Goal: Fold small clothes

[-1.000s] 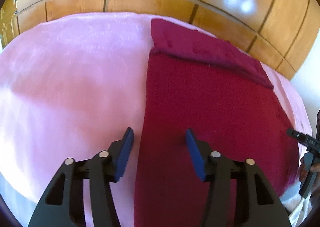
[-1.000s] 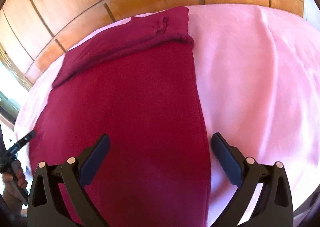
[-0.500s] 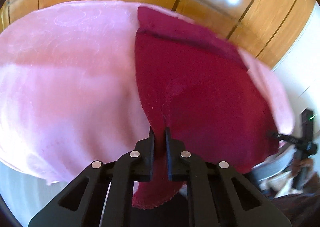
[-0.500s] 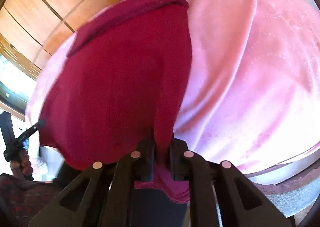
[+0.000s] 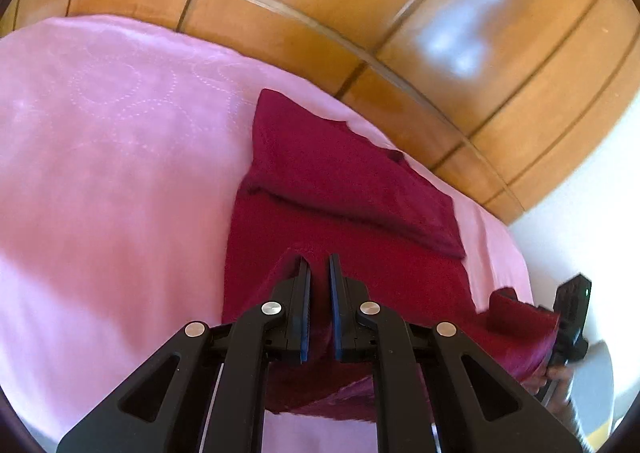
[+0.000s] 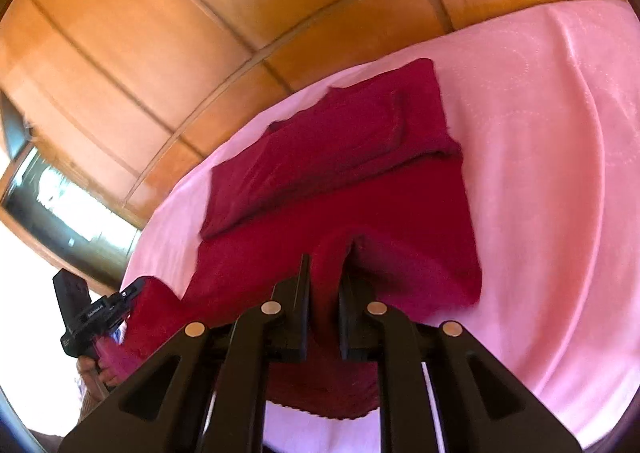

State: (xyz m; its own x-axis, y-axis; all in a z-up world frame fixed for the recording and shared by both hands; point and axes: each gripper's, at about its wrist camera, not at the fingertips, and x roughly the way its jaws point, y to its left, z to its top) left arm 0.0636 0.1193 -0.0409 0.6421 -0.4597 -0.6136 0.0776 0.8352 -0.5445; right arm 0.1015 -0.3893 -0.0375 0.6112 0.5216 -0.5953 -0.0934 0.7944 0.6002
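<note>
Pink bedspread [image 5: 120, 181] under garment [image 5: 344, 181]; wooden panelling [image 5: 440, 33] behind.

Both views are wide fisheye shots looking forward and down along a gripper's two fingers. The left wrist camera sits just behind the left gripper [image 5: 319, 265], close above the near edge of the dark red cloth [image 5: 360, 181] on the pink bed cover [image 5: 120, 173], facing the wooden panel wall [image 5: 440, 53]. The right wrist camera sits likewise behind the right gripper [image 6: 325, 269]. Both share the cloth, cover and wall, and each catches the other gripper at its side edge.
</note>
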